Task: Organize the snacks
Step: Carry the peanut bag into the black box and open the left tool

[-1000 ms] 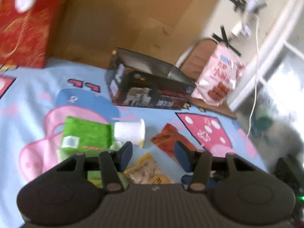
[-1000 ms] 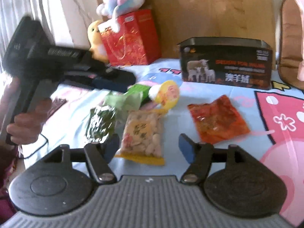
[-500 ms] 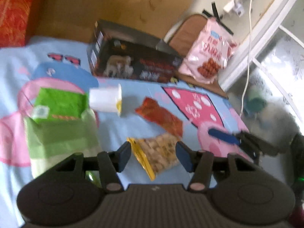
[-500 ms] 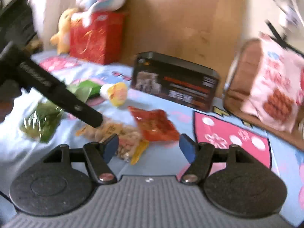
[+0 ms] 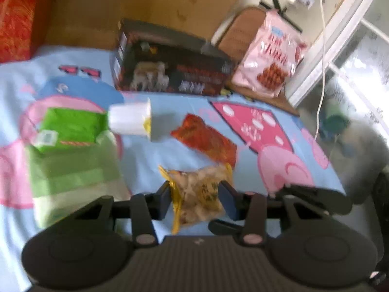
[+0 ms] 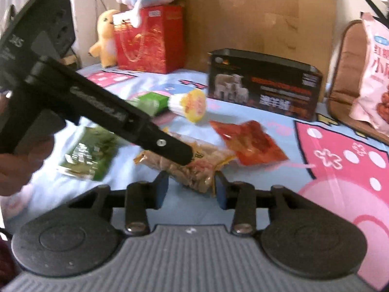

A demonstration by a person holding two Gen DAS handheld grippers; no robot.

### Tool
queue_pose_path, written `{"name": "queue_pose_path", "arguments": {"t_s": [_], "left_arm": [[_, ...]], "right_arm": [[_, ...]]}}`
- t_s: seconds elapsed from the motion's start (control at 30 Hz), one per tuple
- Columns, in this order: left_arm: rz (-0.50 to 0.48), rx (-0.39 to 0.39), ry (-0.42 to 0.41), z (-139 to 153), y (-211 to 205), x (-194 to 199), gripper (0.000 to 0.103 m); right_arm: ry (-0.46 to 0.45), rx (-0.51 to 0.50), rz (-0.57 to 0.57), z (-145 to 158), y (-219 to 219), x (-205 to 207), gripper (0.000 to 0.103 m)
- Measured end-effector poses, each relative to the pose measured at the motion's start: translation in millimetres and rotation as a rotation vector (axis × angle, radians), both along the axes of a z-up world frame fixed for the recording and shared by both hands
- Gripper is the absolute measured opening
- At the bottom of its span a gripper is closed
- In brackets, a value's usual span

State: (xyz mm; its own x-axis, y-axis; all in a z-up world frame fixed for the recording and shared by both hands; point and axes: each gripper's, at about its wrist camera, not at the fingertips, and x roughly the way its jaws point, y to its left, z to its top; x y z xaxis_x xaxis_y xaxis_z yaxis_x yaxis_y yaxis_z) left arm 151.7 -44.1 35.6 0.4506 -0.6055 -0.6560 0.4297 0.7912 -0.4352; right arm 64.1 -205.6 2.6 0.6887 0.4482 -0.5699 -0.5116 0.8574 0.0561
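Note:
A clear bag of peanuts with yellow edges [image 5: 199, 194] [image 6: 194, 165] lies on the blue cartoon sheet. My left gripper [image 5: 197, 199] is open with its fingers on either side of the bag. Seen from the right wrist, its black body [image 6: 109, 119] reaches down onto the bag. My right gripper [image 6: 190, 189] is open just in front of the bag's near end. A red snack packet [image 5: 206, 138] [image 6: 248, 143], a white cup with yellow lid [image 5: 128, 119] [image 6: 189, 104], a green box [image 5: 70, 126] [image 6: 150, 101] and a green seaweed packet [image 6: 90, 150] lie around.
A dark open box with sheep print [image 5: 170, 70] [image 6: 262, 82] stands at the back. A pink snack bag [image 5: 267, 56] leans on a brown cushion [image 6: 347, 73]. A red gift bag [image 6: 148, 39] with plush toys stands back left. The bed edge drops off right [image 5: 340, 185].
My left gripper has swung right and down onto the peanut bag, its fingers now around it. My right gripper has come back left and closer to the same bag.

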Motion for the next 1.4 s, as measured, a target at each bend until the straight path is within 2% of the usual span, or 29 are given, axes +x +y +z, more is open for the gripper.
{"name": "queue_pose_path", "arguments": {"t_s": [0.1,0.27,0.4,0.57,0.6,0.63,0.7,0.73,0.77,0.8,0.87,0.93,1.03,1.13,1.27,1.33,1.37,1.4], "left_arm": [[0.026,-0.054,-0.027,14,17,-5,0.041],[0.033,-0.076,-0.112,37,17,0,0.041],[0.033,-0.089,-0.162,54,8,21,0.041],[0.040,-0.113,-0.251,82,-4,64,0.043],[0.050,-0.124,-0.264,88,-8,77,0.048],[0.056,-0.129,-0.284,93,-12,91,0.059],[0.084,-0.097,-0.317,97,-24,118,0.074],[0.124,-0.067,-0.290,94,-26,130,0.072],[0.149,-0.057,-0.252,92,-25,138,0.071],[0.149,-0.088,-0.225,88,-19,140,0.070],[0.152,-0.134,-0.233,79,-3,133,0.073],[0.213,-0.102,-0.226,67,12,131,0.073],[0.265,-0.128,-0.129,45,28,143,0.072],[0.285,-0.119,-0.066,32,29,158,0.069],[0.265,-0.097,-0.050,27,17,167,0.062],[0.254,-0.087,-0.052,26,14,166,0.061],[0.257,-0.080,-0.059,27,14,165,0.061],[0.267,-0.071,-0.063,27,16,165,0.061]], "right_arm": [[-0.031,0.045,0.021,9,3,-9,0.031],[-0.110,0.084,-0.013,24,4,-4,0.030],[-0.160,0.084,-0.060,33,3,13,0.030],[-0.269,0.056,-0.112,53,3,51,0.030],[-0.283,0.057,-0.124,58,3,64,0.030],[-0.295,0.061,-0.136,62,2,76,0.031],[-0.322,0.057,-0.177,68,4,110,0.035],[-0.310,0.031,-0.194,68,7,129,0.044],[-0.285,0.003,-0.222,67,8,146,0.044],[-0.270,-0.001,-0.243,67,5,154,0.044],[-0.250,0.060,-0.242,66,-12,156,0.044],[-0.232,0.103,-0.302,60,-35,158,0.044],[-0.140,0.226,-0.450,46,-79,174,0.045],[-0.037,0.389,-0.520,34,-113,195,0.047],[0.063,0.468,-0.500,25,-120,218,0.049],[0.046,0.435,-0.509,26,-111,215,0.050],[0.041,0.424,-0.492,27,-101,210,0.056],[0.036,0.416,-0.475,28,-94,206,0.057]]}}
